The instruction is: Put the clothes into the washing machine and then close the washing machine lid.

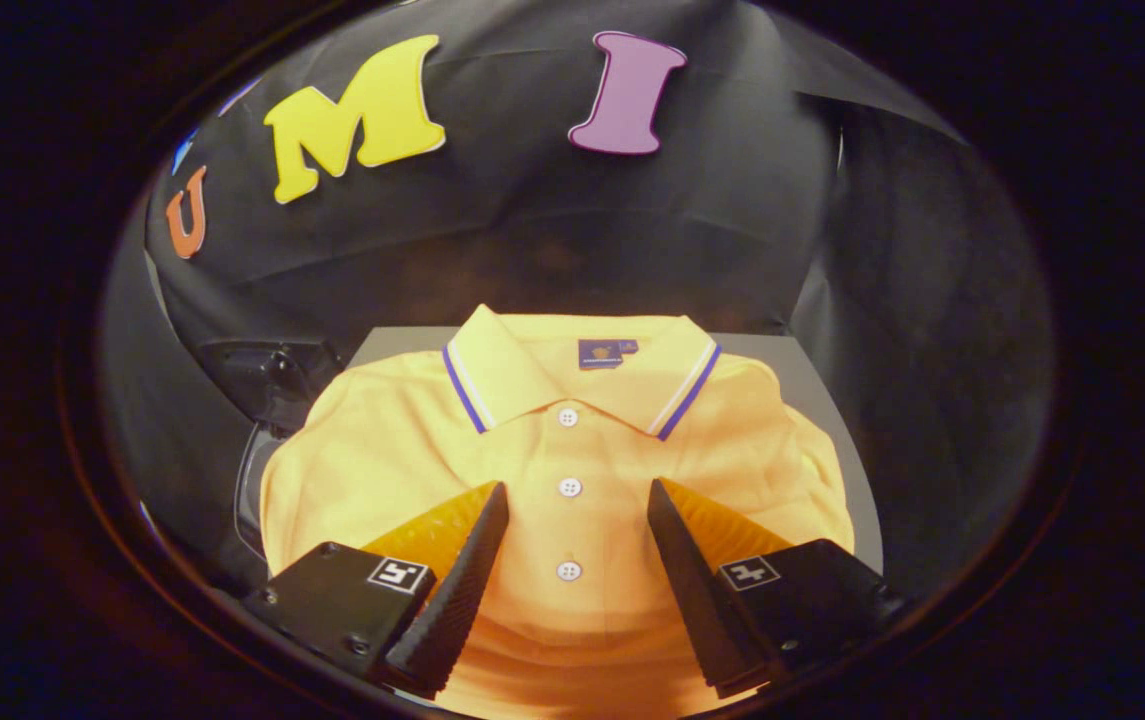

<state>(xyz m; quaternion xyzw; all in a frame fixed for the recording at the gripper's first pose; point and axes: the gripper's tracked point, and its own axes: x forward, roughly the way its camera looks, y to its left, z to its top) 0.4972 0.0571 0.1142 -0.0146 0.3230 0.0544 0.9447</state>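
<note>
Claw: hanging spread wide over the shirt, gripping nothing.
Shirt: lying folded on the grey table, its buttons showing between the fingers.

gripper | fingers spread wide apart | nothing clamped between them

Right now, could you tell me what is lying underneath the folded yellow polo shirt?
The yellow polo shirt lies on a grey surface, visible past its collar and sleeve. The shirt covers everything directly beneath it. The open gripper hovers over the button placket.
</note>
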